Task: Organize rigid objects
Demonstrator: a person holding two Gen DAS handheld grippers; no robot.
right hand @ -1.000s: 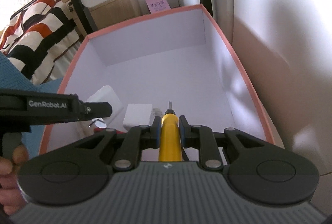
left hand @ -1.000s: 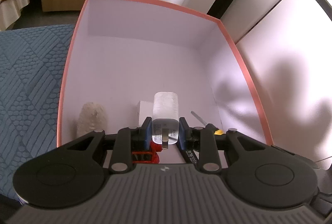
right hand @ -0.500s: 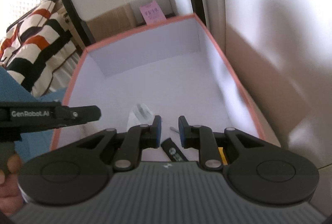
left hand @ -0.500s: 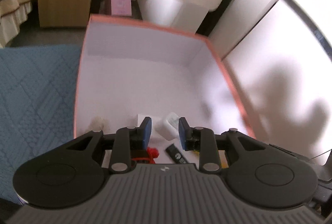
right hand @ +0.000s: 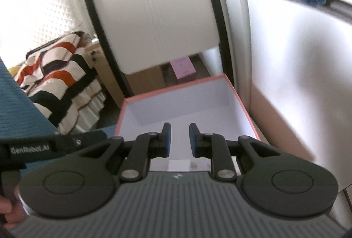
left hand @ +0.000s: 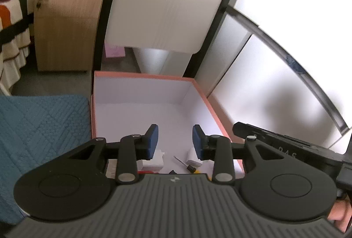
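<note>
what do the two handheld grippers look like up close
Both match: left gripper and right gripper have black linkage fingers with blue pads, silver pivot pins, round black discs and a ribbed grey body. White "GenRobot.AI" lettering marks the left one's side.

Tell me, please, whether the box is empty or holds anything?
Not empty: the box holds a screwdriver and white blocks at its near end.

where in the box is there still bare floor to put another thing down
The far half of the box, from its back wall to about the left gripper tips, is bare. The near end is crowded: a white block, a screwdriver and a charger lie close together there.
</note>
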